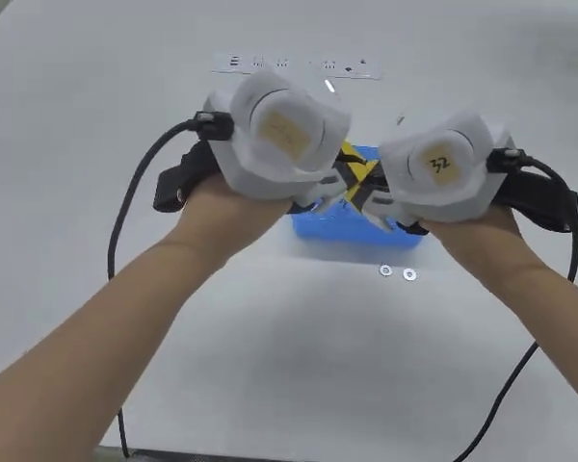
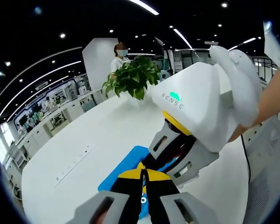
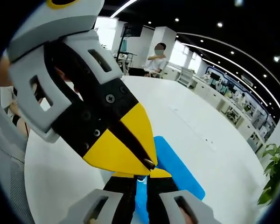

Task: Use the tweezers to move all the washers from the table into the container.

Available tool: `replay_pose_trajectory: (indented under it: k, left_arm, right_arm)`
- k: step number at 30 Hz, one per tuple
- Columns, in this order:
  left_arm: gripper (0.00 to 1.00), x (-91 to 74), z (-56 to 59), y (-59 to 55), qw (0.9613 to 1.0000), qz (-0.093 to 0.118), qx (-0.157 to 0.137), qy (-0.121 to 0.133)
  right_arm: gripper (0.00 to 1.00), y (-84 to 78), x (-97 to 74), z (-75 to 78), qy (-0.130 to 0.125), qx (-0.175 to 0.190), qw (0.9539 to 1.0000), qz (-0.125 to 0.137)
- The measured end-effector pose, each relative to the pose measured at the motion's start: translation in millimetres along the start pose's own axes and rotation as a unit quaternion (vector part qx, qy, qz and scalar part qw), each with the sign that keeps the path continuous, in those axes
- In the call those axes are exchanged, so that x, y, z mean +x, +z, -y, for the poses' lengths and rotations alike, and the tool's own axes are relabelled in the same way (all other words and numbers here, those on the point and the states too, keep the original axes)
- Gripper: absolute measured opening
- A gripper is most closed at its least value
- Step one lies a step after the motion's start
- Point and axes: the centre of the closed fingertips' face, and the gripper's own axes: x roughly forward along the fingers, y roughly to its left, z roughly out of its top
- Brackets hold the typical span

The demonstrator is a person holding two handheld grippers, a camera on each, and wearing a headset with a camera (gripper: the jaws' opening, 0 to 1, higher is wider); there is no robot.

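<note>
left gripper (image 2: 143, 175) and right gripper (image 3: 141, 175), both closed, meet over blue container (image 1: 337, 225) near washers (image 1: 385, 270).

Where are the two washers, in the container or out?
Out: both washers lie on the table, beside the container.

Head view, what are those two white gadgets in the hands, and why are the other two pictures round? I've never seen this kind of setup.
There's no robot: a person holds a two-jaw gripper in each hand. The head view comes from a headset camera looking down at the table. The round pictures come from fisheye cameras riding on the left gripper and the right gripper, looking along their yellow-tipped jaws. The tips meet over a blue container. Two washers lie on the table just in front of it. The left gripper's jaws look shut; I can't make out anything held.
</note>
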Motion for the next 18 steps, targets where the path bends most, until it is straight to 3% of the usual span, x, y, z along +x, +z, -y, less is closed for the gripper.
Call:
replay_pose_trajectory:
  k: [10, 18]
  left_arm:
    - [0.00, 0.2, 2.7, -4.9, 1.0000, -0.007, -0.003, 0.000]
    - [0.00, -22.2, 13.3, 11.8, 0.9999, 0.012, 0.003, 0.008]
  right_arm:
    - [0.03, -4.2, 1.2, -3.1, 0.001, 0.010, 0.9999, -0.004]
    - [0.04, 9.1, -22.3, -8.5, -0.021, -0.005, 0.9996, 0.018]
